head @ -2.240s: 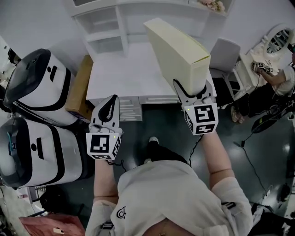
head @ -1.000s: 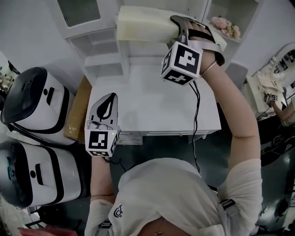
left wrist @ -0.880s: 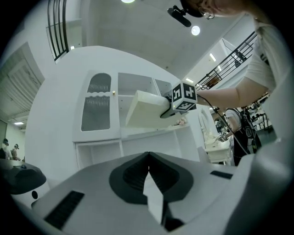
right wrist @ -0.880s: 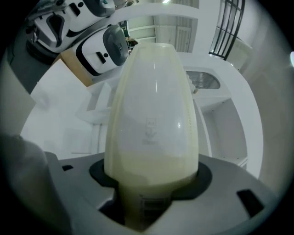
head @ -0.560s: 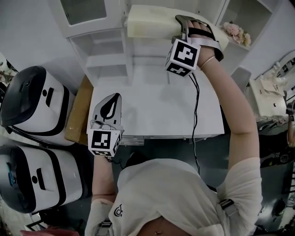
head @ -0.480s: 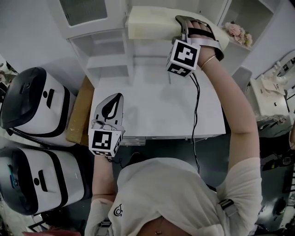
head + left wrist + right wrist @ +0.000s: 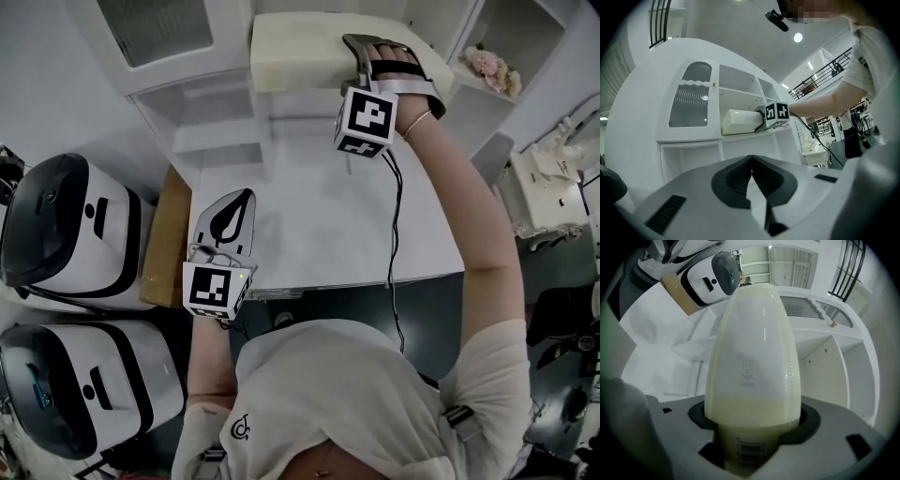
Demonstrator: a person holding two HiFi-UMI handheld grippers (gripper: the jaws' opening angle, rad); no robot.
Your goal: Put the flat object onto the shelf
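The flat object is a cream box (image 7: 291, 52) lying flat on a white shelf (image 7: 300, 98) of the unit above the desk. My right gripper (image 7: 361, 56) reaches to the shelf, its jaws either side of the box's near end (image 7: 752, 357). They have just been opening a little, and the pads (image 7: 701, 416) still touch the box's sides. From the left gripper view, the box (image 7: 738, 122) rests on the shelf board (image 7: 754, 136). My left gripper (image 7: 242, 199) hovers shut and empty over the desk's front left, its jaws (image 7: 751, 161) meeting at the tips.
A white desk (image 7: 309, 225) lies below the shelves. A glass-fronted cupboard door (image 7: 150, 28) stands left of the box. Two white-and-black machines (image 7: 66, 234) (image 7: 84, 394) and a cardboard box (image 7: 164, 234) sit to the left. Flowers (image 7: 492, 66) stand on a right shelf.
The right gripper lifted the box from above the desk's front edge up onto the shelf, then shifted it a little left. The left gripper moved forward over the desk edge.
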